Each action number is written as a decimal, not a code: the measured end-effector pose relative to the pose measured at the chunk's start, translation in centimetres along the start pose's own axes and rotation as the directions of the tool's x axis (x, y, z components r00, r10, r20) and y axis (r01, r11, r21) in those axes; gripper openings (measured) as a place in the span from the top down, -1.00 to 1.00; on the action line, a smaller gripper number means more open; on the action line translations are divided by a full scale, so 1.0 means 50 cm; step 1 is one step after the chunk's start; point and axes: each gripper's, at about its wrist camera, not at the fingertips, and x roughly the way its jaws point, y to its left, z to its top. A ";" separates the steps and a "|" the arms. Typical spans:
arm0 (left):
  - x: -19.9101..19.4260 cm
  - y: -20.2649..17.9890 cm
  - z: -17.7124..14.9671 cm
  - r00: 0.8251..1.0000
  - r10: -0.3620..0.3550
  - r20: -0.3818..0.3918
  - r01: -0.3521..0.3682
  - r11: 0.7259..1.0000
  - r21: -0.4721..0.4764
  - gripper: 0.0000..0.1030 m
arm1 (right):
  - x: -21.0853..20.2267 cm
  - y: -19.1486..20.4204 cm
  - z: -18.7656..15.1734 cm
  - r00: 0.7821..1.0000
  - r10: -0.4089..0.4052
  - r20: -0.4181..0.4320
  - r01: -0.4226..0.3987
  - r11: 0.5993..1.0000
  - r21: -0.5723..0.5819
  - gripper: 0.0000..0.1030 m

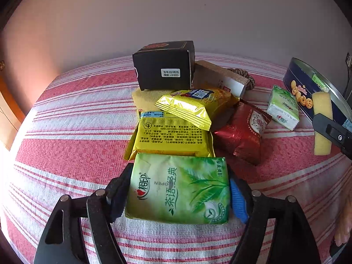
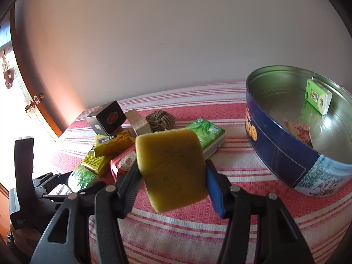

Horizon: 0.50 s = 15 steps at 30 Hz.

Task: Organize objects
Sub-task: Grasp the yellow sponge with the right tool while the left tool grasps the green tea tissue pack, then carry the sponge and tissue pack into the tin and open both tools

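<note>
My left gripper [image 1: 179,194] is shut on a green tissue pack [image 1: 179,189] low over the striped cloth, in front of a pile: yellow snack packs [image 1: 171,136], a red packet [image 1: 242,132], a black box [image 1: 165,66]. My right gripper [image 2: 172,180] is shut on a yellow sponge [image 2: 171,169] held above the cloth; the sponge also shows in the left wrist view [image 1: 322,123]. A blue cookie tin [image 2: 286,149] stands open to its right, with a green tissue pack [image 2: 318,96] and a pink packet [image 2: 300,131] inside.
Another green tissue pack [image 2: 206,134] lies beside the tin. A beige box [image 2: 138,121] and a woven rope ball [image 2: 160,120] sit behind the pile. A plain wall stands behind the table; a wooden door [image 2: 28,101] is at the left.
</note>
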 end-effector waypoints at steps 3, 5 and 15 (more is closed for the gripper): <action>0.000 0.000 -0.002 1.000 0.005 0.004 -0.005 1.000 0.003 -0.44 | -0.011 0.021 -0.004 0.999 -0.031 0.036 0.033 0.998 -0.061 -0.10; -0.011 0.001 -0.004 0.999 0.024 0.027 -0.024 1.000 -0.007 -0.44 | -0.018 0.034 -0.007 0.996 -0.051 0.067 0.057 0.994 -0.094 -0.10; -0.132 0.044 -0.039 0.933 0.129 0.336 -0.052 0.972 -0.229 -0.44 | -0.089 0.039 0.001 0.966 -0.079 0.248 0.109 0.988 -0.110 -0.10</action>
